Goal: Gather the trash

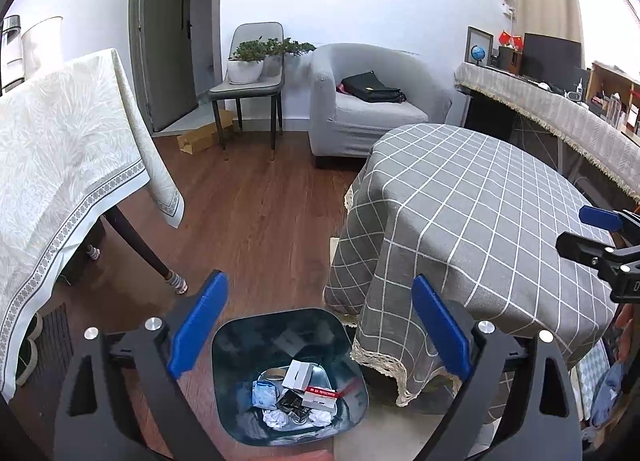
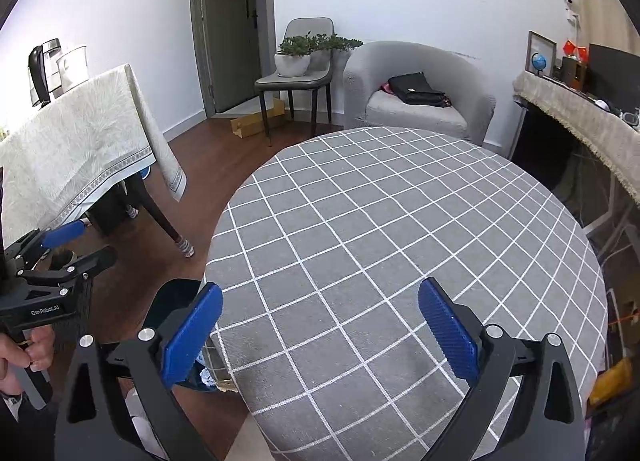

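Note:
A dark trash bin (image 1: 228,357) stands on the wooden floor beside the round table (image 1: 480,221). It holds several pieces of trash: a white box (image 1: 298,375), a red and white SanDisk packet (image 1: 320,395), crumpled paper (image 1: 276,417) and a bluish wad (image 1: 265,395). My left gripper (image 1: 320,325) is open and empty, right above the bin. My right gripper (image 2: 320,333) is open and empty over the grey checked tablecloth (image 2: 400,221). The bin's edge (image 2: 176,293) shows by the left finger. Each gripper shows in the other's view: right (image 1: 600,237), left (image 2: 64,245).
A table with a white cloth (image 1: 60,165) stands at the left, its leg (image 1: 160,265) near the bin. A grey armchair (image 1: 372,101) with a black bag, a chair with plants (image 1: 252,73), a cardboard box (image 1: 200,137) and a sideboard (image 1: 560,117) lie farther off.

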The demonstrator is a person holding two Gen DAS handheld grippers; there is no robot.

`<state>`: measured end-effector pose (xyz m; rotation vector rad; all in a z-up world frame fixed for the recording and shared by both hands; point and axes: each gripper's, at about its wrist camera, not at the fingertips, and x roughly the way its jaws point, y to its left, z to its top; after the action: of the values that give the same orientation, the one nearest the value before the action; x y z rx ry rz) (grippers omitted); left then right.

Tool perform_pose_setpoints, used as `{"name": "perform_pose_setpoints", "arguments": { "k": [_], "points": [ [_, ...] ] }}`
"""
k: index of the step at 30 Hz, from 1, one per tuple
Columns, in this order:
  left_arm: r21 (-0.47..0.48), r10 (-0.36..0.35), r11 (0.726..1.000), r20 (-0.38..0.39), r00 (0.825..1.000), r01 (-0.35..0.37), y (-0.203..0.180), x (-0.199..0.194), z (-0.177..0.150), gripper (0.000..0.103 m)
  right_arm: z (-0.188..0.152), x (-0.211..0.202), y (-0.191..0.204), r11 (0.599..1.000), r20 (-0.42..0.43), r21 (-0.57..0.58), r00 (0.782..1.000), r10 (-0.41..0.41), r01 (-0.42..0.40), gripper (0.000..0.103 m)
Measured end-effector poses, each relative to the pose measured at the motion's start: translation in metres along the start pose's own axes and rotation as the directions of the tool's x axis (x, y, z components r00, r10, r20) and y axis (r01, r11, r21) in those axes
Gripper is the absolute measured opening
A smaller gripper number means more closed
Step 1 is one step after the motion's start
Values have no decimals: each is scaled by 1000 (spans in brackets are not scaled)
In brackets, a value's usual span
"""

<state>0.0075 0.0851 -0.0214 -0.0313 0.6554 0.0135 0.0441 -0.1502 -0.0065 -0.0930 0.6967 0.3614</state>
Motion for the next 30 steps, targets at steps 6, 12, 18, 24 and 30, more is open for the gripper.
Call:
{"name": "perform_pose_setpoints", "arguments": {
  "k": [6, 12, 18, 24, 30],
  "points": [
    [2, 3, 1000, 4, 1000, -3, -3, -1, 0, 96, -5, 0, -3, 1000, -11, -5, 1000, 3, -4, 99],
    [12, 15, 1000, 31, 999, -16, -8, -6, 0, 96, -5, -3, -1, 1000, 7, -18, 1000, 12, -12, 99],
    [9, 23, 1000, 19, 1000, -23, -10, -2, -1, 96, -4, -3, 0, 999, 9, -18, 1000, 29, -29, 99],
    [-5, 28, 1000, 19, 999, -28, -7, -2, -1, 96, -5, -5, 2, 999, 21, -28, 999, 45, -44, 99],
    [-9, 31, 999, 20, 999, -31, -7, -2, -2, 96, -5, -2, 3, 999, 19, -30, 999, 46, -46, 99]
  ]
}}
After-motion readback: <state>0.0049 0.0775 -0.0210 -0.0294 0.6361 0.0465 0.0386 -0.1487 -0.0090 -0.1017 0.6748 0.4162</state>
